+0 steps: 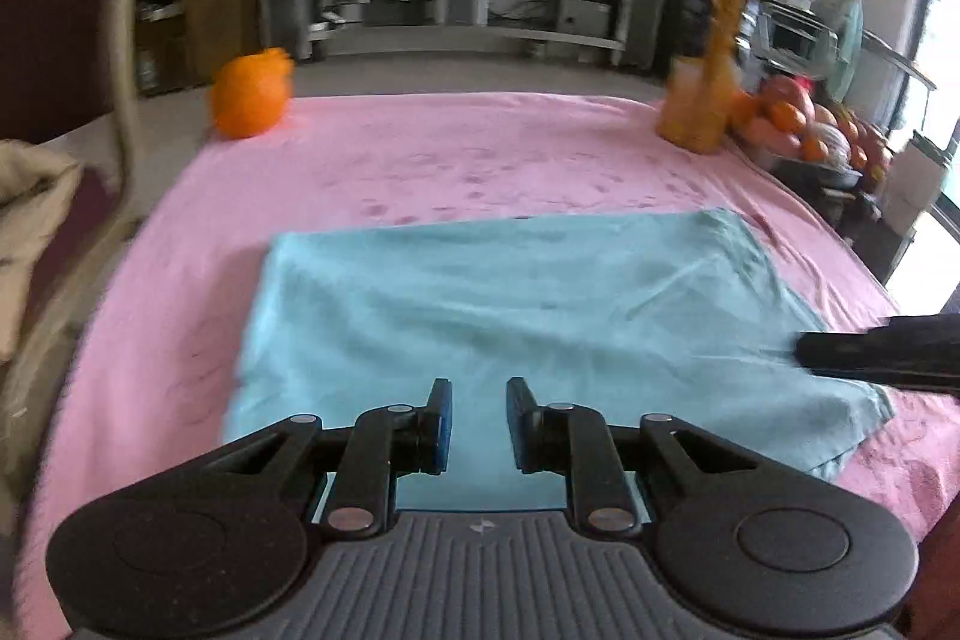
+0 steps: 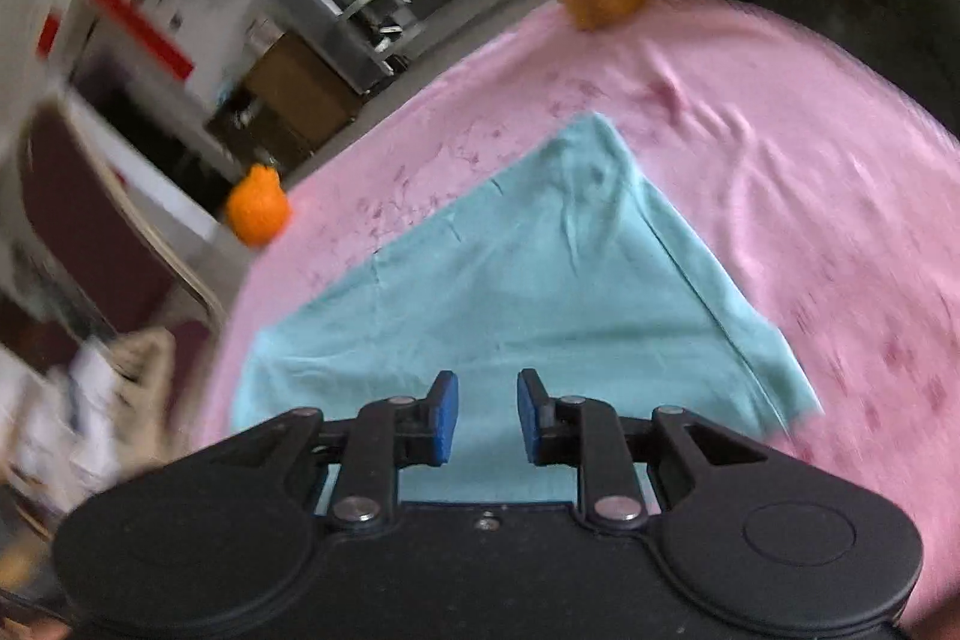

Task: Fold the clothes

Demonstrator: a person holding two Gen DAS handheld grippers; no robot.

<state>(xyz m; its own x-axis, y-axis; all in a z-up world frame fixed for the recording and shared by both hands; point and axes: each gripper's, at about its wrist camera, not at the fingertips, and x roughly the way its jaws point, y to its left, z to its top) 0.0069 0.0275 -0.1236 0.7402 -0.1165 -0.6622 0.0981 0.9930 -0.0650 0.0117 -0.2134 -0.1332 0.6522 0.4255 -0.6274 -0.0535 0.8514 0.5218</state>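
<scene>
Left tongs: spread a little, empty; I hold them above the near hem.
Cloth: soft, light teal cotton garment, flat on the pink bedsheet, directly ahead of and beneath both tongs.
Handling: I judge it limp, non-slippery, liable to sag and crease.
Hold points: near corners or hem edge, one per tong.
Right tongs: parted slightly, nothing between the pads, over the cloth's near edge.
</scene>
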